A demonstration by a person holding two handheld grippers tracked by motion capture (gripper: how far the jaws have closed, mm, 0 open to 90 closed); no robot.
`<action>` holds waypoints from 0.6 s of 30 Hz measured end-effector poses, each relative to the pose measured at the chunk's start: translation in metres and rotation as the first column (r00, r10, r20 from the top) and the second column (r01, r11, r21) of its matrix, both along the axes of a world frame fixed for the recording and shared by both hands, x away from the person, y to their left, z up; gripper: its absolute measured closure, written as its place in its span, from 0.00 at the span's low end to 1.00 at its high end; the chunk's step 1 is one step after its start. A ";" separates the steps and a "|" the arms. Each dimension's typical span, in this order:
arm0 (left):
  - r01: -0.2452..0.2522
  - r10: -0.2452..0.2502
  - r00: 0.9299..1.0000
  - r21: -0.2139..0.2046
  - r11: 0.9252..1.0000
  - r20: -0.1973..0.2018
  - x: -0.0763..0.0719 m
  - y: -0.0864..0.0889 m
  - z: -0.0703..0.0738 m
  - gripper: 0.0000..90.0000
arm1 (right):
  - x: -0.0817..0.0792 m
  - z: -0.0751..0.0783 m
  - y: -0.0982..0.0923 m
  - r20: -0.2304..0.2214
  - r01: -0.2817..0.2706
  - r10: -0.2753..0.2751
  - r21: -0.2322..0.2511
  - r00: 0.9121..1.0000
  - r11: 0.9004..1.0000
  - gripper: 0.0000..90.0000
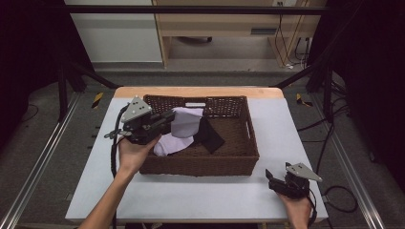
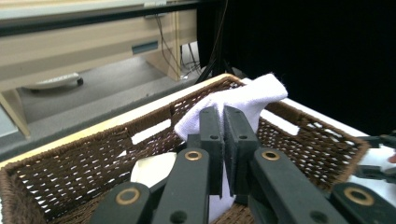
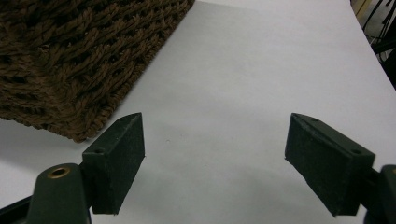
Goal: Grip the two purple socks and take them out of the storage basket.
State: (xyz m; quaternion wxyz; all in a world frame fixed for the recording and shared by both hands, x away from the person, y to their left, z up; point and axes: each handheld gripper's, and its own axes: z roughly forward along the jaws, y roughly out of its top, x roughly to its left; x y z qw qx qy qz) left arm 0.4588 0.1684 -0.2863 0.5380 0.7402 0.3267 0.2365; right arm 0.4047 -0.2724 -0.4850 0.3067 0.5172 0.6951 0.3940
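my left gripper (image 2: 223,140) has its jaws clenched on the white cloth (image 1: 184,125) over the left of the woven basket (image 1: 200,164), right gripper (image 3: 215,158) released near the worktop's (image 1: 200,193) right edge; that thin pinch could slip, dropping it onto the black cloth (image 1: 208,135).

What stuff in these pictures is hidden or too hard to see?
- The white cloth: in the left gripper view the left gripper, shut on it, covers its lower part.
- The black cloth in the brown woven basket: in the high view it is too dark to tell what it is.
- The right gripper: in the high view the hand is cut off by the bottom edge.
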 end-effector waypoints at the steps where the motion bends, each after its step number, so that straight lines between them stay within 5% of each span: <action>1: 0.004 -0.004 1.000 -0.006 1.000 0.006 -0.004 0.002 0.002 0.96 | 0.000 0.000 0.000 0.001 0.000 0.000 -0.002 1.000 1.000 0.22; 18: 0.071 -0.069 0.997 -0.038 0.997 0.044 -0.064 0.030 0.010 0.96 | 0.000 0.000 0.000 0.003 0.001 -0.001 -0.011 1.000 1.000 0.22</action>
